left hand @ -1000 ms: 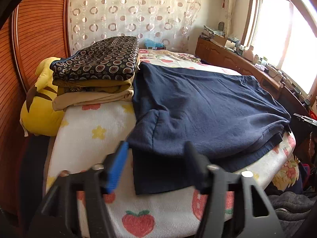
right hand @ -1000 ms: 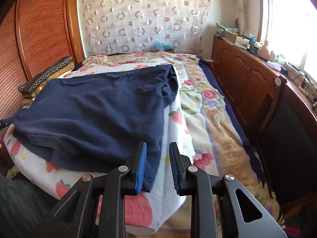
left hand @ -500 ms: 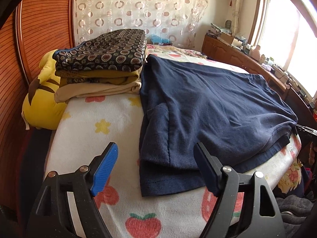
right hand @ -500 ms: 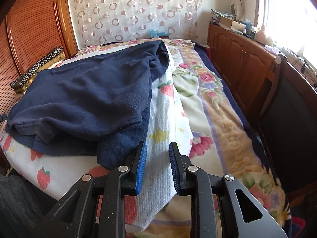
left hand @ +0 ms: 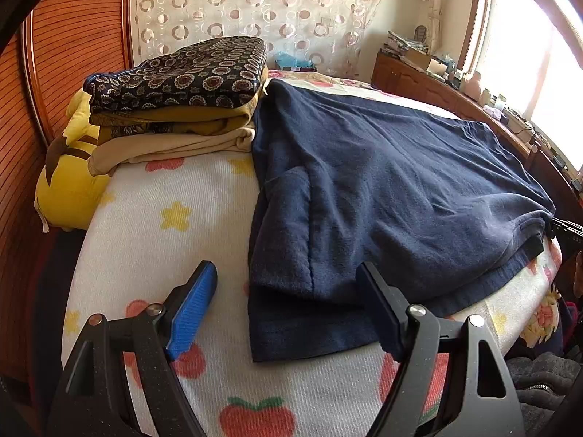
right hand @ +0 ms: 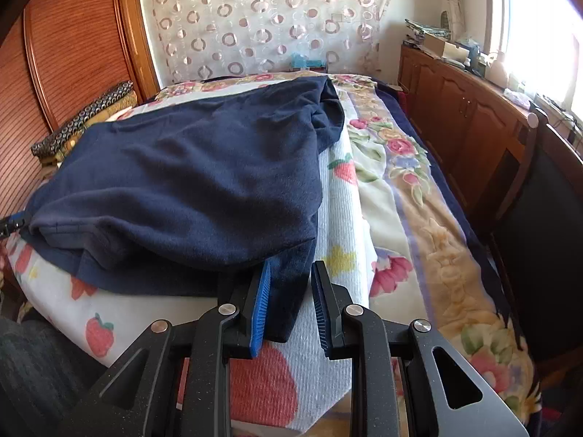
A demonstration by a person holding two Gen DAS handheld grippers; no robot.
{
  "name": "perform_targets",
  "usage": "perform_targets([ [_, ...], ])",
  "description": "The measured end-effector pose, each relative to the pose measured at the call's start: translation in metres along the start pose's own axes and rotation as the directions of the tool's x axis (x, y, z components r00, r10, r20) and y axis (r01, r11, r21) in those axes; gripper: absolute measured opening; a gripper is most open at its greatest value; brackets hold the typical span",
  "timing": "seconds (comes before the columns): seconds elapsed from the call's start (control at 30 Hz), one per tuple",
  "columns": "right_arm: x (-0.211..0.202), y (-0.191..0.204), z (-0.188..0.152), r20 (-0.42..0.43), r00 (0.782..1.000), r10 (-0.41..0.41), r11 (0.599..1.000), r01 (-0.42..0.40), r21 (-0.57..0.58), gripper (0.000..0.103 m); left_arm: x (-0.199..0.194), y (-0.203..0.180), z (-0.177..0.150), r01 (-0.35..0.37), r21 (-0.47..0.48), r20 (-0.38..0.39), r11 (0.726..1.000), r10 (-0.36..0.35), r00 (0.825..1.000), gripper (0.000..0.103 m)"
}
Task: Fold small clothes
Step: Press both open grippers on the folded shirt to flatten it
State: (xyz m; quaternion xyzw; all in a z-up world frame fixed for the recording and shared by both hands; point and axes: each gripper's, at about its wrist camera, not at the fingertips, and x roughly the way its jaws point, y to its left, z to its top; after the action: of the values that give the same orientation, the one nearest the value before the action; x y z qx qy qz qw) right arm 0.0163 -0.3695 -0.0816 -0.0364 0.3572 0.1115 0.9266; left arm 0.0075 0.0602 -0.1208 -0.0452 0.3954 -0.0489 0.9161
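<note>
Risk of a lopsided fold: navy garment (left hand: 382, 196) spread on bed (left hand: 153, 225), right gripper (right hand: 289, 306) jaws narrowly parted astride its corner, left gripper (left hand: 291, 313) jaws wide, gripping nothing, so cloth could slip free.

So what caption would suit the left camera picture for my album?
Open left gripper hovering over the near corner of a navy shirt on a fruit-print blanket, folded clothes stacked behind.

Matt, fuzzy navy fleece top (left hand: 382, 189) on ribbed white blanket (left hand: 164, 240); ridged blue pads (right hand: 261, 309) on grainy black plastic; glossy slatted wood wardrobe (right hand: 73, 54); sheer curtain (left hand: 255, 7).
</note>
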Motion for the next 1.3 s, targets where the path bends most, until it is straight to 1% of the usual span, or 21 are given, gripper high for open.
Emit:
perform_targets([
  [0.03, 0.000, 0.000, 0.000, -0.002, 1.000, 0.013, 1.000, -0.013, -0.004, 0.012, 0.000, 0.000, 0.000, -0.001, 0.000, 0.001, 1.000, 0.001, 1.000, 0.079],
  [0.1, -0.002, 0.000, 0.000, -0.009, 1.000, 0.030, 0.999, -0.030, -0.022, 0.004, 0.001, 0.001, 0.000, -0.003, 0.001, 0.001, 1.000, 0.003, 1.000, 0.079],
  [0.13, -0.004, 0.002, 0.000, -0.012, 0.999, 0.030, 0.999, -0.030, -0.041, 0.002, 0.001, 0.001, 0.000, -0.003, 0.001, 0.001, 1.000, 0.003, 1.000, 0.079],
  [0.17, -0.006, 0.003, 0.001, -0.008, 1.000, 0.015, 0.998, -0.015, -0.060, 0.002, 0.001, 0.001, 0.000, -0.004, 0.001, 0.001, 1.000, 0.004, 1.000, 0.079],
  [0.23, -0.015, -0.002, 0.003, 0.018, 0.999, -0.050, 0.995, 0.052, -0.082, 0.002, 0.001, 0.001, 0.000, -0.005, -0.001, 0.002, 1.000, 0.005, 1.000, 0.079],
  [0.27, -0.019, -0.008, 0.007, 0.024, 0.998, -0.065, 0.995, 0.067, -0.075, 0.002, 0.001, 0.001, 0.000, -0.004, -0.002, 0.002, 1.000, 0.004, 1.000, 0.079],
  [0.33, -0.027, -0.023, 0.010, 0.044, 0.992, -0.122, 0.991, 0.124, -0.050, 0.002, 0.000, 0.002, 0.000, -0.002, -0.005, 0.003, 1.000, 0.002, 1.000, 0.079],
  [0.43, -0.028, -0.037, 0.010, 0.029, 0.991, -0.127, 0.991, 0.128, -0.034, 0.002, 0.000, 0.002, 0.001, -0.002, -0.007, 0.003, 1.000, 0.002, 1.000, 0.079],
  [0.57, -0.031, -0.039, 0.010, 0.045, 0.991, -0.125, 0.992, 0.127, -0.022, 0.002, 0.000, 0.003, 0.001, -0.002, -0.011, 0.002, 1.000, 0.002, 1.000, 0.079],
  [0.7, -0.037, -0.031, 0.012, 0.066, 0.991, -0.117, 0.993, 0.118, -0.020, 0.002, 0.000, 0.003, 0.002, -0.002, -0.011, 0.001, 1.000, 0.002, 1.000, 0.079],
  [0.77, -0.038, -0.024, 0.012, 0.079, 0.989, -0.125, 0.991, 0.127, -0.030, 0.002, 0.000, 0.003, 0.002, -0.003, -0.012, 0.002, 1.000, 0.003, 1.000, 0.079],
  [0.83, -0.039, -0.020, 0.014, 0.096, 0.988, -0.122, 0.991, 0.126, -0.038, 0.006, 0.001, 0.002, 0.001, -0.007, -0.010, 0.003, 1.000, 0.007, 1.000, 0.079],
  [0.97, -0.042, -0.007, 0.020, 0.125, 0.986, -0.113, 0.991, 0.121, -0.061, 0.009, 0.001, 0.002, 0.001, -0.009, -0.007, 0.005, 1.000, 0.009, 1.000, 0.079],
  [1.0, -0.041, -0.003, 0.021, 0.130, 0.987, -0.097, 0.992, 0.106, -0.068, 0.013, 0.001, 0.002, 0.001, -0.008, -0.008, 0.006, 1.000, 0.008, 1.000, 0.079],
  [1.03, -0.040, 0.000, 0.021, 0.133, 0.988, -0.083, 0.993, 0.094, -0.075, 0.020, 0.000, 0.002, 0.000, -0.008, -0.008, 0.008, 1.000, 0.008, 1.000, 0.079],
  [1.13, -0.032, 0.012, 0.022, 0.133, 0.990, -0.047, 0.994, 0.060, -0.095, 0.029, 0.001, 0.002, 0.000, -0.009, -0.006, 0.011, 1.000, 0.009, 1.000, 0.079],
  [1.3, 0.004, 0.031, 0.017, 0.076, 0.997, -0.005, 0.992, 0.015, -0.129, 0.031, 0.000, 0.002, 0.000, -0.006, -0.005, 0.011, 1.000, 0.006, 1.000, 0.079],
])
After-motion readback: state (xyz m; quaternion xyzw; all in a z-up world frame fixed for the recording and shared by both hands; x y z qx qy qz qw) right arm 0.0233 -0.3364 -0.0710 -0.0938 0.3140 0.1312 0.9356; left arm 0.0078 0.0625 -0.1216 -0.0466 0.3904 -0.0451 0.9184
